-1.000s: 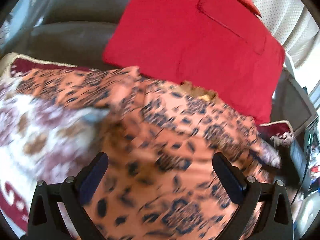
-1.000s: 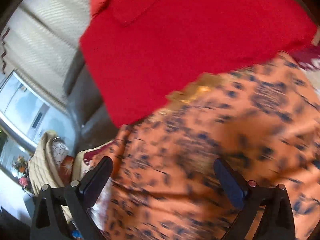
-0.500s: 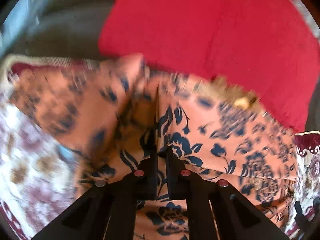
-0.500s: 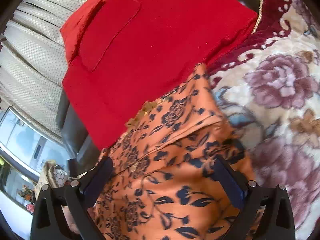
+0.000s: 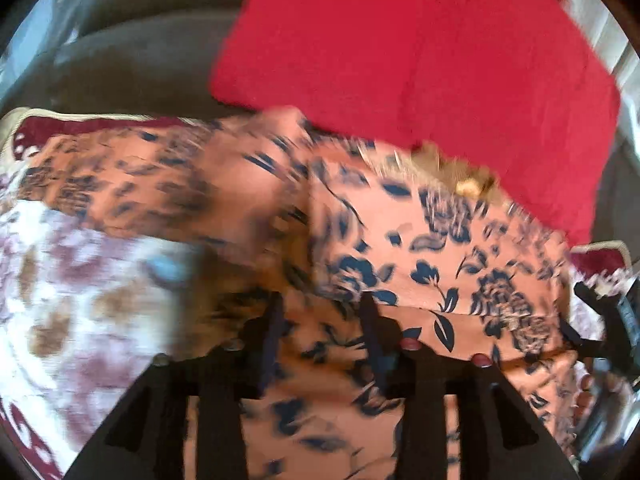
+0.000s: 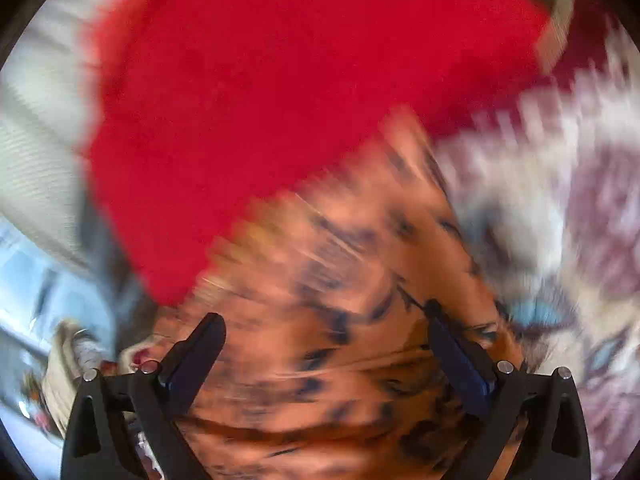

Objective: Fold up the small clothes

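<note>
An orange garment with dark blue flowers (image 5: 440,248) lies spread on a floral blanket (image 5: 80,280), with a fold running across it. My left gripper (image 5: 320,308) points down at the garment's near part. Its jaws are opening and stand half apart, with loose cloth lying between the fingers and not pinched. In the right wrist view, which is heavily blurred, my right gripper (image 6: 324,328) hangs wide open over the same orange garment (image 6: 340,300) and holds nothing.
A big red cushion (image 5: 420,60) leans on a dark sofa back (image 5: 140,60) just behind the garment, and it fills the top of the right wrist view as the cushion (image 6: 280,100). The blanket (image 6: 580,200) extends right; pale curtains (image 6: 36,140) hang left.
My left gripper went from wide open to shut on a fold of the garment, then parted again while shifting down. The right view has swung and blurred, its gripper still open.
</note>
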Available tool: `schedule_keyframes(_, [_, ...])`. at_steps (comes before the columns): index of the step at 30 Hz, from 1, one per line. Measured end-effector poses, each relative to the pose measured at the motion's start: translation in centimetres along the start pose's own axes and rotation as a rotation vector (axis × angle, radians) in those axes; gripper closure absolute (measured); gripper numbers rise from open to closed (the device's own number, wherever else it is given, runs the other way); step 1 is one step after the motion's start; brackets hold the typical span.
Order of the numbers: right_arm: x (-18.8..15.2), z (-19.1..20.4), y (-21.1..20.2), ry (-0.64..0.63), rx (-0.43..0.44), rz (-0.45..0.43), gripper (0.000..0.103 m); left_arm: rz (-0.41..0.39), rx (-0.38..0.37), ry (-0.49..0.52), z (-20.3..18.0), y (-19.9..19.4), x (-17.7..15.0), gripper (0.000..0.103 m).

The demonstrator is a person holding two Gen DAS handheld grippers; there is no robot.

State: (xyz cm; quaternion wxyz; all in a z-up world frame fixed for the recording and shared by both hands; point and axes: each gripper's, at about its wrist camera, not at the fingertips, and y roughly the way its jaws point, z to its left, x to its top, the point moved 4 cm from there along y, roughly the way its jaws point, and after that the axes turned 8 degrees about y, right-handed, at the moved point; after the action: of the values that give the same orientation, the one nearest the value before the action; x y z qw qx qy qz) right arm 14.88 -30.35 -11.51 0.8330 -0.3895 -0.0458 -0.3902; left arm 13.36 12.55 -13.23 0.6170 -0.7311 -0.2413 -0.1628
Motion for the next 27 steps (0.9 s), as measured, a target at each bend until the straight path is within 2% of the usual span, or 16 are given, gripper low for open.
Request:
schedule_keyframes(1, [0.1, -0.1, -0.2, 0.002, 0.016, -0.033, 0.003, -0.041, -0.014, -0.031, 1.6, -1.2, 0.1, 0.042])
schedule_keyframes(3, [-0.8, 1.8, -2.5, -0.084, 0.004, -0.104, 0.003, -0.142, -0.026, -0.155, 6.8, -4.1, 0.3, 0.025])
schedule_keyframes(6, [-3.2, 3.4, -4.9, -0.187, 0.023, -0.164, 0.003, -0.223, -0.004, -0.385, 16.2, -5.2, 0.6, 0.024])
schedule_keyframes(9, [-6.3, 3.4, -5.2, -0.226, 0.014, -0.143, 0.003, -0.220, 0.009, -0.655, 25.6, -3.2, 0.6, 0.026])
schedule_keyframes(12, [-8.5, 2.6, -4.5, -0.231, -0.003, -0.124, 0.003, -0.191, 0.020, -0.746, 30.0, -0.9, 1.0, 0.026])
schedule_keyframes(17, [-10.6, 2.0, -3.4, -0.303, -0.064, -0.139, 0.003, -0.157, 0.049, -0.751, 31.9, 1.7, 2.4, 0.029])
schedule_keyframes(18, [-10.7, 2.1, -3.4, -0.313, -0.072, -0.141, 0.003, -0.155, 0.075, -0.748, 31.9, 2.0, 2.9, 0.046])
schedule_keyframes(19, [-10.7, 2.1, -3.3, -0.317, -0.075, -0.144, 0.003, -0.141, 0.092, -0.736, 32.6, 2.3, 3.1, 0.093])
schedule_keyframes(20, [-10.7, 2.1, -3.2, -0.317, -0.074, -0.143, 0.003, -0.077, 0.143, -0.710, 32.7, 2.9, 3.4, 0.098])
schedule_keyframes(22, [-10.4, 1.9, -3.2, -0.306, -0.066, -0.143, 0.003, -0.040, 0.210, -0.693, 32.5, 3.1, 3.9, 0.101])
schedule_keyframes(24, [-10.4, 1.8, -3.0, -0.301, -0.060, -0.146, 0.003, -0.097, 0.318, -0.558, 29.8, 0.7, 6.5, 0.101])
schedule_keyframes(27, [-10.6, 1.7, -2.9, -0.308, -0.042, -0.166, 0.003, -0.222, 0.330, -0.382, 23.7, -3.8, 10.7, 0.101])
